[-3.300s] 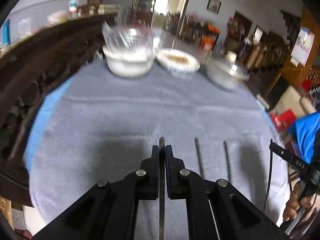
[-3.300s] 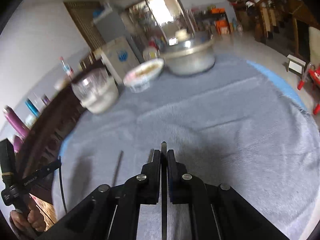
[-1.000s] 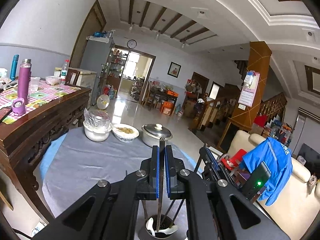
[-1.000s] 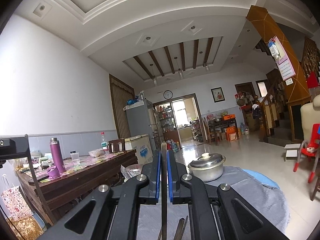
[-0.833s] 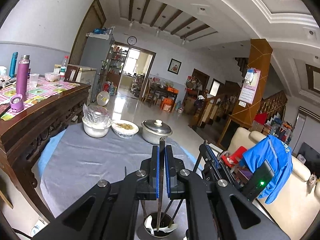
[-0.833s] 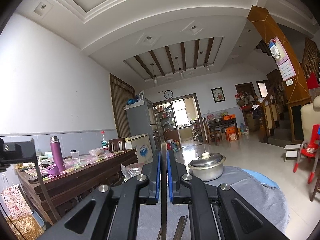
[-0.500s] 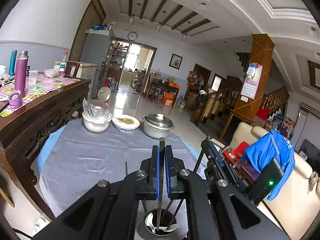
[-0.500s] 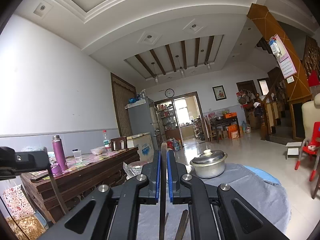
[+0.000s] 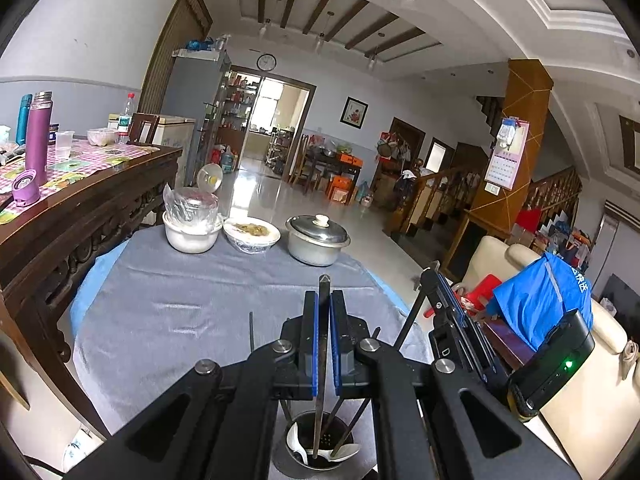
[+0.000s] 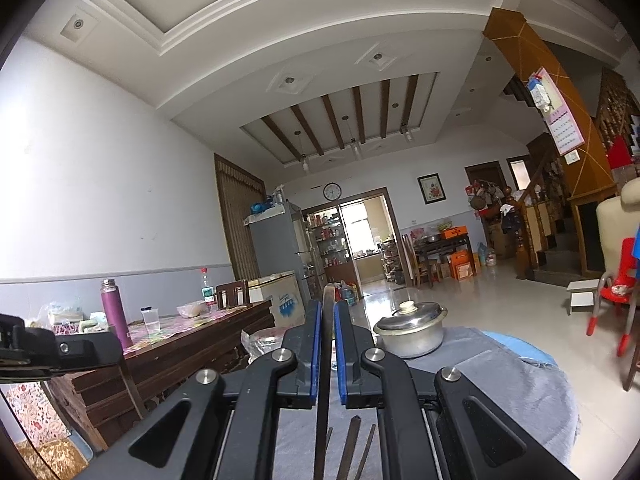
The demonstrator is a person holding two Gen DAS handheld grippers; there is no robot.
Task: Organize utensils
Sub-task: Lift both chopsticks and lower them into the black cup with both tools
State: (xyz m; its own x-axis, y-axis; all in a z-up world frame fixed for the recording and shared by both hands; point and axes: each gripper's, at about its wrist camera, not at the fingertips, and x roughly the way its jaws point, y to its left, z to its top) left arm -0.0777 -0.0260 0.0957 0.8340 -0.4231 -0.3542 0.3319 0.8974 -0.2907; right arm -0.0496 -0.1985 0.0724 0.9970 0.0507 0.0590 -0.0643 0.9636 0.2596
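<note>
Over the holder [image 9: 316,446] at the surface's near edge, both claws, raised from the cloth seconds ago, each pinch a chopstick [image 9: 322,344] upright, the left's tip already inside, so release looks next.

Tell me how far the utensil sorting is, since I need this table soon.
Several chopsticks and white spoons already stand in the holder. In hand: the left gripper lowers a chopstick into it, and the right gripper grips another chopstick. One stick still lies on the cloth.
</note>
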